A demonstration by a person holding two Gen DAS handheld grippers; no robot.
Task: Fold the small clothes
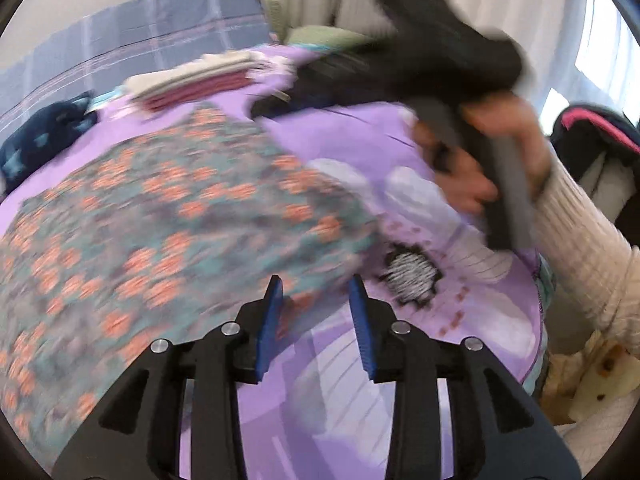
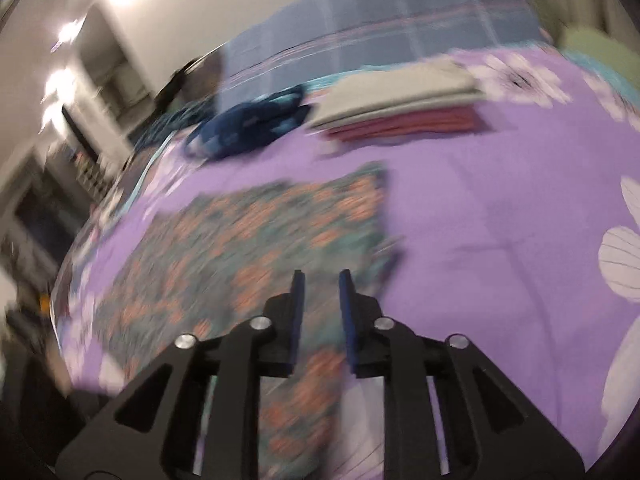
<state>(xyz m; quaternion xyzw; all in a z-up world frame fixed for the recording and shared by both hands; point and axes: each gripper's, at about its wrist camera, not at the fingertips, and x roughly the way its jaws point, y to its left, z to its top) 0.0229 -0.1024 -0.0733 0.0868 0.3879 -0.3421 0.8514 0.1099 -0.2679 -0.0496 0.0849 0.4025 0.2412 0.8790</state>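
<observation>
Both views are pretty smeared, so fine detail is lost. The garment (image 1: 172, 216) is a thin, soft cloth with a busy print, orange blobs on a teal-grey ground, lying flat as a rough rectangle on the purple sheet (image 1: 344, 140). In the right wrist view it (image 2: 272, 236) runs from mid-frame down under the gripper, with one corner near the fingers looking a bit lifted or flipped, hard to say through the blur.

Left gripper (image 1: 316, 284): blue ribbed pads on black plastic fingers, parted a moderate way, nothing between them, hovering at the garment's edge where it meets the sheet. Right gripper (image 2: 320, 276): same build, a narrower gap, also empty, with the print showing behind and below the fingers. I can't tell if either pad touches the cloth.

The sheet is smooth purple with big white flower prints. Further back sits a neat stack (image 2: 404, 100) of folded pieces, pale grey-beige on top, dark red under. Beside it is a crumpled navy item (image 2: 252, 124) with light blue marks. Behind that, a blue-grey checked blanket (image 2: 400, 20).

The left wrist view also catches the person's right hand (image 1: 480, 168) in a cream ribbed sleeve (image 1: 592, 248), gripping the other tool's grey handle. Pale wall and bright lights behind.
</observation>
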